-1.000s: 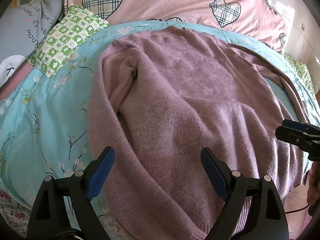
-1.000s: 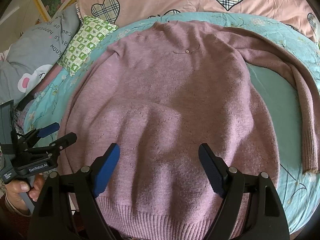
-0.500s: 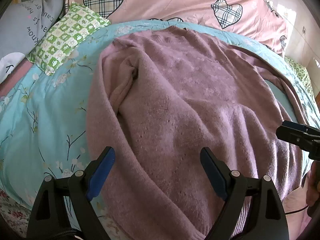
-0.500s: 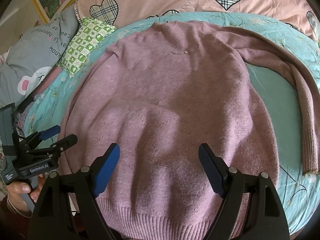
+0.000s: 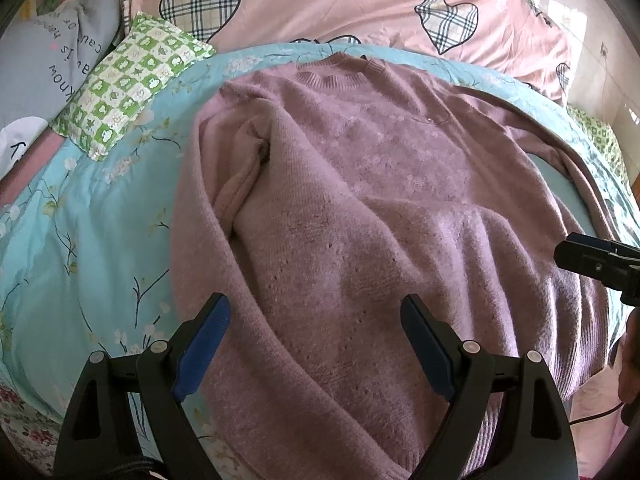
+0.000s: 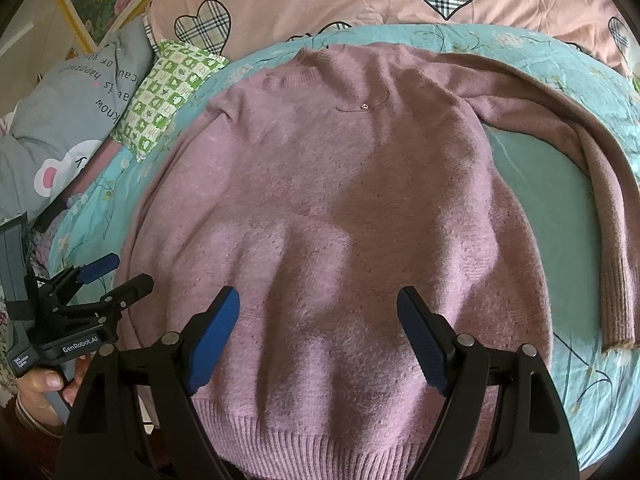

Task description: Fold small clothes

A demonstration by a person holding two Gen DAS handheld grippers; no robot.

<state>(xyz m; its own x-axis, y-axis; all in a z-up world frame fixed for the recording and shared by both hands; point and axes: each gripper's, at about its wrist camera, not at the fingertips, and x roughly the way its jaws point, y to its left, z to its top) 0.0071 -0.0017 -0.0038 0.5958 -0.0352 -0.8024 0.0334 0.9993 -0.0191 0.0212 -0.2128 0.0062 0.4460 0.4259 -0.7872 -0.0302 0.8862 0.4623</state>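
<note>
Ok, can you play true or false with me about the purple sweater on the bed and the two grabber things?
1. The sweater lies spread on the turquoise flowery blanket. True.
2. The left gripper is squeezing the sweater. False: its jaws are wide open, holding nothing.
3. One sleeve lies stretched out to the side of the sweater, cuff toward the bottom. True.
4. The right gripper is shut. False: it is open above the hem.
5. The green checked pillow sits on top of the sweater. False: it lies beside it, near the collar end, not touching.
</note>
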